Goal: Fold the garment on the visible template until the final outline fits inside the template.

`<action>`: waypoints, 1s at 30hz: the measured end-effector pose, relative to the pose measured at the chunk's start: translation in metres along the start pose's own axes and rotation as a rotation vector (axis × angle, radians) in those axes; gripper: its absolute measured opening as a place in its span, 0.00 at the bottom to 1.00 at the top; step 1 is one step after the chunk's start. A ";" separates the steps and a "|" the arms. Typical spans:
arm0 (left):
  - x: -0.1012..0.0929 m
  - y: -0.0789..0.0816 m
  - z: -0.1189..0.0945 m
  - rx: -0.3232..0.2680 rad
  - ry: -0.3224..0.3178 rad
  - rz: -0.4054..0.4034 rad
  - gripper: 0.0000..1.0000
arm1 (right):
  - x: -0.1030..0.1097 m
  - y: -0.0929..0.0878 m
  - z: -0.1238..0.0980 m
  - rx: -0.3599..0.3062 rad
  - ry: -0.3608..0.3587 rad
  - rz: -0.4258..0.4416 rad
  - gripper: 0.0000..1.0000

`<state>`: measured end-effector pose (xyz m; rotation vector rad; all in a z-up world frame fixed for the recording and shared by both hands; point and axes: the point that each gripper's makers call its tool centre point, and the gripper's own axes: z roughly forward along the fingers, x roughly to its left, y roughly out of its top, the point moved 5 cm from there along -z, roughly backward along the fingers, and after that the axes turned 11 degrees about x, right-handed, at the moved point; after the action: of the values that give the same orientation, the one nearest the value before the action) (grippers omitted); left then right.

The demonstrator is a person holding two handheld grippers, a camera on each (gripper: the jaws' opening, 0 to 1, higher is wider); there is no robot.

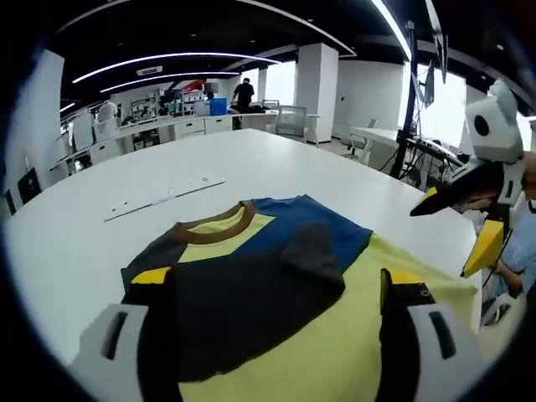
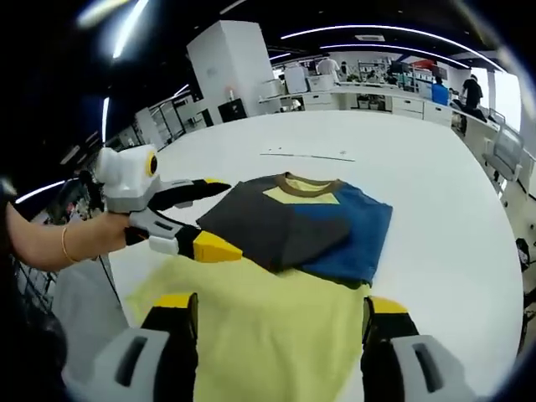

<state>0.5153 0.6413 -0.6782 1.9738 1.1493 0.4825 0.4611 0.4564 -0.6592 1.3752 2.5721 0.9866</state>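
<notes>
Both grippers have white bodies and black, yellow-tipped jaws; the wrist wears a thin bracelet (image 2: pixel 64 244).

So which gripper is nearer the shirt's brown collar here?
Left. The left gripper hovers at the dark sleeve beside the brown collar; the right gripper sits back over the yellow hem.

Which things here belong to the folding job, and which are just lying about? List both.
Job:
- garment, part folded, a sleeve laid over its front
- left gripper, open
- right gripper, open
- white table under the garment

Lying about:
- thin white strip on the table beyond the collar
- desks and shelving behind
</notes>
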 end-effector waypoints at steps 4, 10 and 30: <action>0.009 -0.002 -0.012 -0.009 0.015 -0.012 0.99 | 0.000 0.007 0.007 0.003 0.000 -0.011 0.77; 0.025 -0.009 -0.030 -0.024 0.038 -0.027 0.95 | 0.001 0.022 0.019 0.000 -0.002 -0.030 0.71; 0.102 -0.071 -0.077 0.023 0.212 -0.069 0.57 | 0.010 0.054 0.067 -0.007 -0.005 -0.102 0.56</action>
<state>0.4783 0.7820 -0.6924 1.9303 1.3549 0.6572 0.5167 0.5195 -0.6796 1.2297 2.6029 0.9736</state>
